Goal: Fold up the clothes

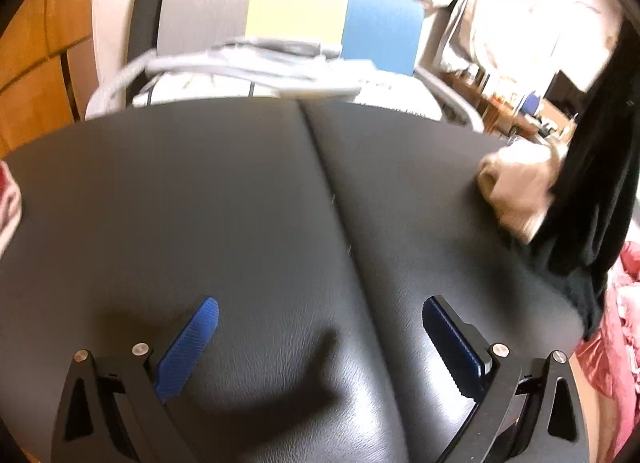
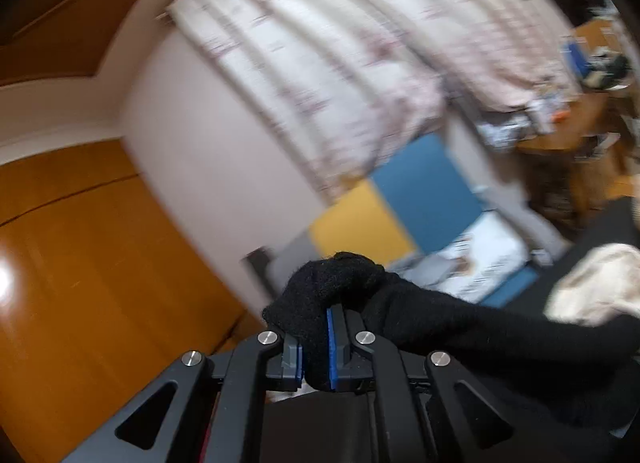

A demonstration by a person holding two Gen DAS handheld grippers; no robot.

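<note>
black leather surface (image 1: 240, 199), right hand-held gripper (image 2: 316, 347) pinching black garment (image 2: 440, 319) (left agape)

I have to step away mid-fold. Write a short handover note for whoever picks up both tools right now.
Right tool: shut on a bunched fold of the black garment, lifted, pointing across the room.
Left tool: open, empty, above the black padded surface.
The garment hangs at that surface's right edge, by a cream cloth.
Done: garment picked up.
Left: spread it flat and fold it; nothing looks folded yet.
</note>
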